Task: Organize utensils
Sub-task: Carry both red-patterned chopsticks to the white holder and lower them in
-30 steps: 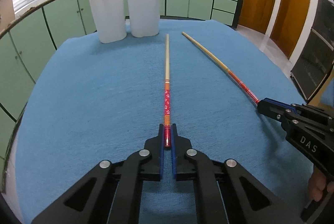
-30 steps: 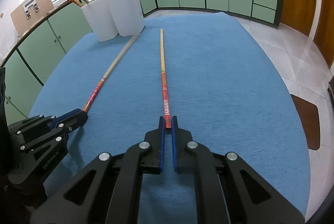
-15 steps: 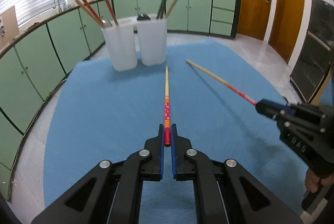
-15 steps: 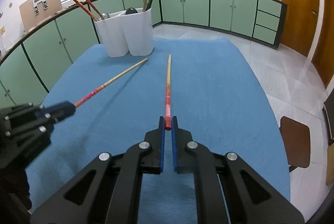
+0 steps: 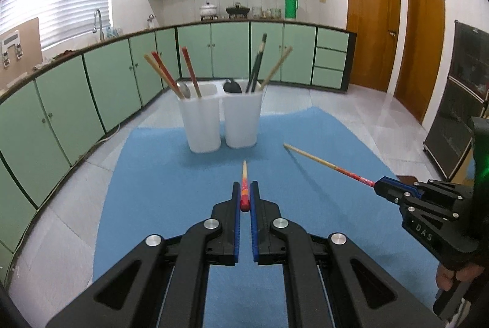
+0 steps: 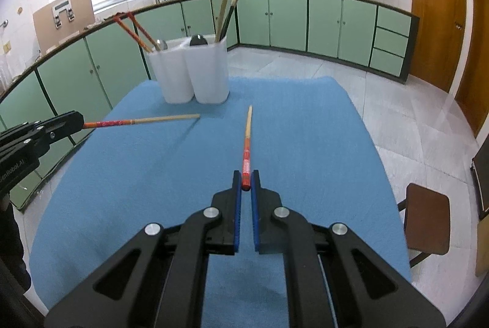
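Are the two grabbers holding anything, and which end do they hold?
Yes. The left gripper pinches one chopstick by its red end, and the right gripper pinches another chopstick by its red end. Pale tips point away.

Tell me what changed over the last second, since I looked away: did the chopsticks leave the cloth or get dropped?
Both chopsticks rose off the blue cloth. The left gripper lifted its chopstick clear, and the right gripper raised its chopstick too. Neither was let go: each stays pinched by its red end, tip towards the white holder. The holder and its utensils kept their place.
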Tool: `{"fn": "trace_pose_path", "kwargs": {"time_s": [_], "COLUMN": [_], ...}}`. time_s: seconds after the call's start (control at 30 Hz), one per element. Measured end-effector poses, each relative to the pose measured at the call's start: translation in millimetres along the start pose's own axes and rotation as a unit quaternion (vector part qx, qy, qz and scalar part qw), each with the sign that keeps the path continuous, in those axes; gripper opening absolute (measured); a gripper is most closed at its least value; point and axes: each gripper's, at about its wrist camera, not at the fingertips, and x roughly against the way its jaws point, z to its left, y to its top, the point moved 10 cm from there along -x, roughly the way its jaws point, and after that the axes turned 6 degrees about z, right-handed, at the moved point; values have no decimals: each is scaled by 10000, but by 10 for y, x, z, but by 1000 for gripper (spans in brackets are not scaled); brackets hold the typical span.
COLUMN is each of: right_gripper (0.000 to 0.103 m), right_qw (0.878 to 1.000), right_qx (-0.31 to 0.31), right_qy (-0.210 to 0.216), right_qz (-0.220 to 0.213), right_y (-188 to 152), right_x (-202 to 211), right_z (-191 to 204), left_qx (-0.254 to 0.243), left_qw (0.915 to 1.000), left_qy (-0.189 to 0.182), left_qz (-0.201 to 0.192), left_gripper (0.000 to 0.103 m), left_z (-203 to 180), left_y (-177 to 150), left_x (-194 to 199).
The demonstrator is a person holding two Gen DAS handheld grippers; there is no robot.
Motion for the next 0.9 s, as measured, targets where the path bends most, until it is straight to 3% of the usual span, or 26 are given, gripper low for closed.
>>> {"fn": "trace_pose_path", "kwargs": {"time_s": [0.33,0.47,0.9], "right_gripper": [5,5,5], "right_qw": [9981,9970,9929], "right_qx": [208,170,550], "right_qy": [103,419,637], "right_qz": [-566,-629,-838], "right_y": [545,844,1580], "right_x": [420,558,721], "right_z": [91,136,328], "left_qx": [81,52,-24], "left_qw": [9993,9987,9961], "left_qy": [-52,-102,-244], "left_qz": [-368,-503,-844], "left_gripper": [6,6,6], "left_z": [153,166,261], "left_y": [349,508,976], "left_x": [178,237,321]}}
